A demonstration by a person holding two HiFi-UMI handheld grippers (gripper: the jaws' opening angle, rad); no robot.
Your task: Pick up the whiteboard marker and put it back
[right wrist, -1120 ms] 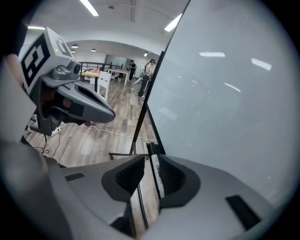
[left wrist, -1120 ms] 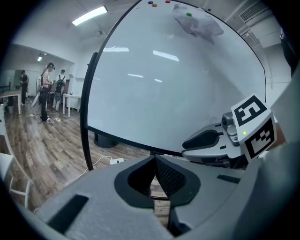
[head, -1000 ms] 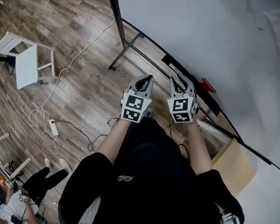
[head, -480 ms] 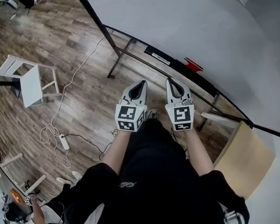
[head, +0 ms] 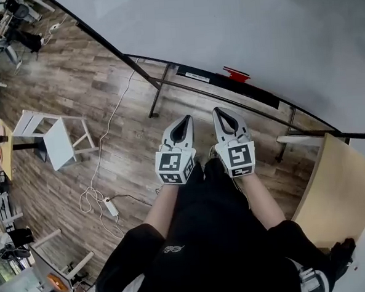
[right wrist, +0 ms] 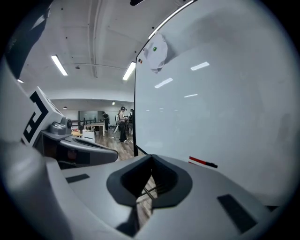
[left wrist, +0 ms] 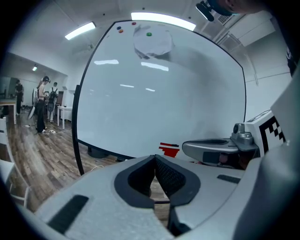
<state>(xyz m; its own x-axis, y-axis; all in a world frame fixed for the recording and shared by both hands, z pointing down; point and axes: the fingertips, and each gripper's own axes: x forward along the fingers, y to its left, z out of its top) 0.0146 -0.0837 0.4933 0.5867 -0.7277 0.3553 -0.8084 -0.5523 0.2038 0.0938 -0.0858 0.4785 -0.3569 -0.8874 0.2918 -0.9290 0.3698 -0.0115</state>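
A red whiteboard marker (head: 235, 75) lies on the ledge along the whiteboard's (head: 256, 33) lower edge. It shows as a red bar (left wrist: 168, 149) in the left gripper view and as a red stick with a black end (right wrist: 202, 162) in the right gripper view. My left gripper (head: 182, 121) and right gripper (head: 219, 113) hang side by side over the wooden floor, short of the ledge and apart from the marker. Both are shut with nothing between the jaws, as the left gripper view (left wrist: 155, 157) and the right gripper view (right wrist: 151, 157) confirm.
The whiteboard's black stand legs (head: 156, 94) run across the floor ahead. A light wooden tabletop (head: 339, 182) is at the right. A white stool (head: 59, 140) and a power strip with cable (head: 110, 206) lie to the left. A paper (left wrist: 152, 42) is pinned high on the board. People (left wrist: 42, 105) stand far off.
Both grippers have risen and drawn back from the ledge. The right gripper's jaws have closed with nothing in them. The red marker stays on the ledge.
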